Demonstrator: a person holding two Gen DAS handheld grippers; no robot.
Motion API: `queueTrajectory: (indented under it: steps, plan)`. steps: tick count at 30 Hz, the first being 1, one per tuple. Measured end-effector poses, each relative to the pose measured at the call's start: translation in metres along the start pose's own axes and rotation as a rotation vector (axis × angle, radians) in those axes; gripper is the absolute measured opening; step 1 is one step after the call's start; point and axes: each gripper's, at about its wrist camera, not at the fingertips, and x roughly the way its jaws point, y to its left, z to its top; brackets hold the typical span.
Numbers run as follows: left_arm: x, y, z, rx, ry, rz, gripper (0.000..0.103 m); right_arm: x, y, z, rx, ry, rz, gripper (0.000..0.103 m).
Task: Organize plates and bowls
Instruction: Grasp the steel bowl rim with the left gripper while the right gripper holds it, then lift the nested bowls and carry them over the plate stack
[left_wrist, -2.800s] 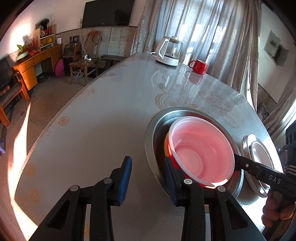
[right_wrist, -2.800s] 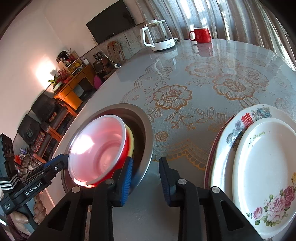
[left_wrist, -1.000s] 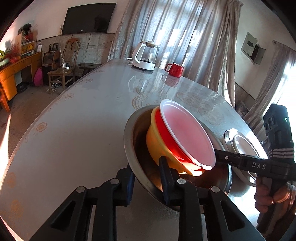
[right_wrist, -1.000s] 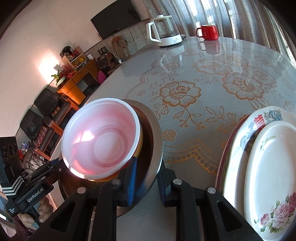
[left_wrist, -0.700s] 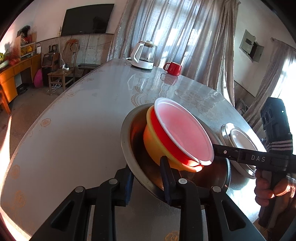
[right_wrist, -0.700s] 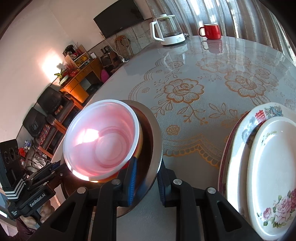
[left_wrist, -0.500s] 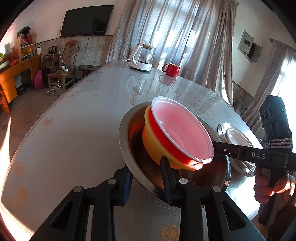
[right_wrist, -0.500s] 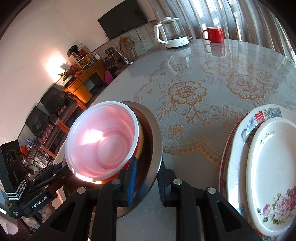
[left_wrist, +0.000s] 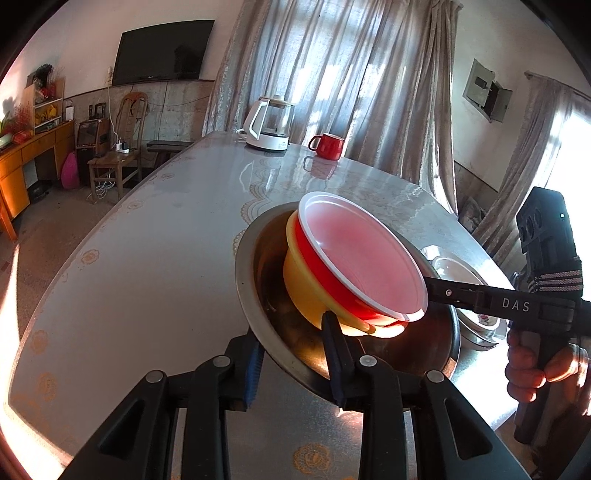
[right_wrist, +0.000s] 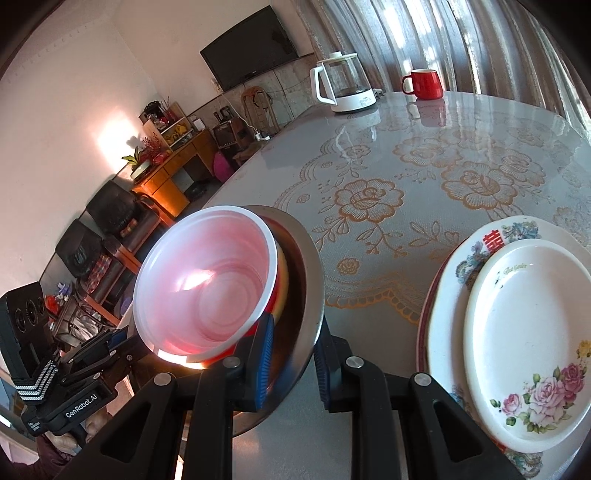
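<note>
Bowls (left_wrist: 354, 273) nest in steel basin (left_wrist: 258, 295), rim clamped by both grippers (left_wrist: 295, 354) (right_wrist: 293, 360).

Four bowls are showing as one nested set: one steel basin (left_wrist: 251, 273), one yellow bowl (left_wrist: 301, 286), one red bowl (left_wrist: 325, 275) and one translucent white bowl (left_wrist: 360, 254) sitting innermost. At least three plates are lying in one stack beside it: one small white plate with roses (right_wrist: 532, 339), one larger floral plate (right_wrist: 476, 254) under it, and one dark-rimmed plate (right_wrist: 423, 321) showing only as an edge beneath. One red mug (right_wrist: 424, 84) and one glass kettle (right_wrist: 343, 88) are standing at the far side of one table (right_wrist: 388, 155). Two handheld grippers are appearing, the left gripper (left_wrist: 291, 360) and the right gripper (right_wrist: 293, 363).
</note>
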Motion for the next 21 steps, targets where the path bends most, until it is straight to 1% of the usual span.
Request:
queueTrajectory:
  steps: [12,21]
  plan:
    - [-0.004,-0.023,0.007,0.04,-0.012,-0.039,0.031,-0.026,-0.013,-0.003,0.02,-0.047,-0.012,0.021]
    - [0.0,-0.048,0.017,0.084,-0.007,-0.081,0.031,-0.049,-0.027,-0.005,0.05,-0.091,-0.043,0.021]
